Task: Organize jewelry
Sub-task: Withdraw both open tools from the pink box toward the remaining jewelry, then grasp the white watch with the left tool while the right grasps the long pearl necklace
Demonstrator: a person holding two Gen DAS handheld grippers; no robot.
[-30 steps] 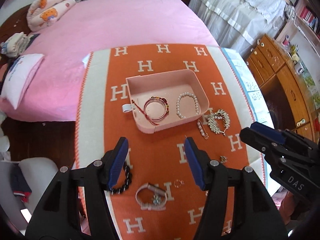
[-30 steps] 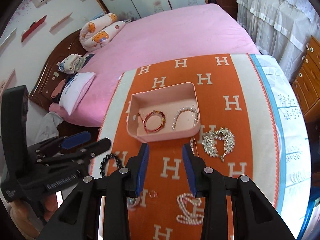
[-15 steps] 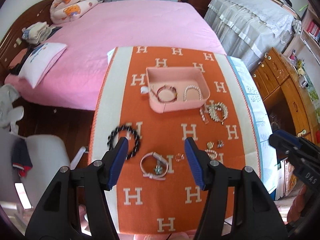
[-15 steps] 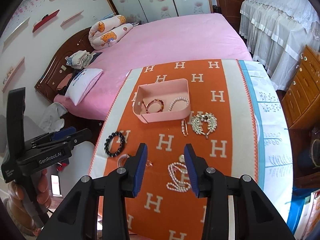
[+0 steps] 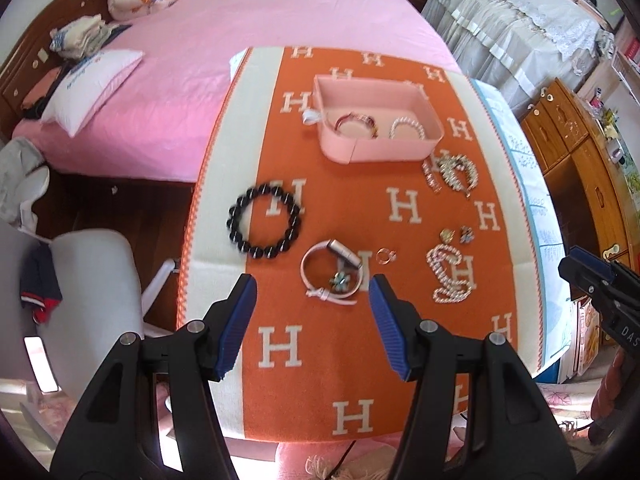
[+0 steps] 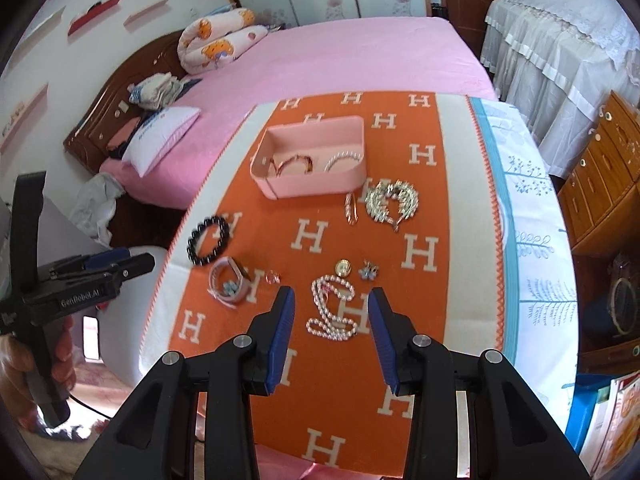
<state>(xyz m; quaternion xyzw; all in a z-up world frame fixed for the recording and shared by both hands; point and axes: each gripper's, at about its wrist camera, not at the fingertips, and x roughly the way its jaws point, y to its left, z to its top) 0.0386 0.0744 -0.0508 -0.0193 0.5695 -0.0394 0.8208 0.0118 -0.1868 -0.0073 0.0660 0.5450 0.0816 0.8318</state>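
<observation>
Left gripper (image 5: 308,300), jaws wide apart & empty, hangs w/ the pink watch (image 5: 332,272) dead ahead just past its tips, strap loop lying flat, prob. long axis crosswise, while right gripper (image 6: 331,312), also spread, sits over the pearl necklace (image 6: 332,308), tray (image 5: 380,152) far beyond both.

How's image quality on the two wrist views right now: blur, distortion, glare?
Left wrist: strong fisheye bend with dark corners; the pink tray and silver necklace look soft, while the left gripper is sharp. Right wrist: same barrel distortion, slight softness overall; the pearl necklace between the right gripper fingers stays readable. Even daylight in both, no harsh glare on the orange blanket.
</observation>
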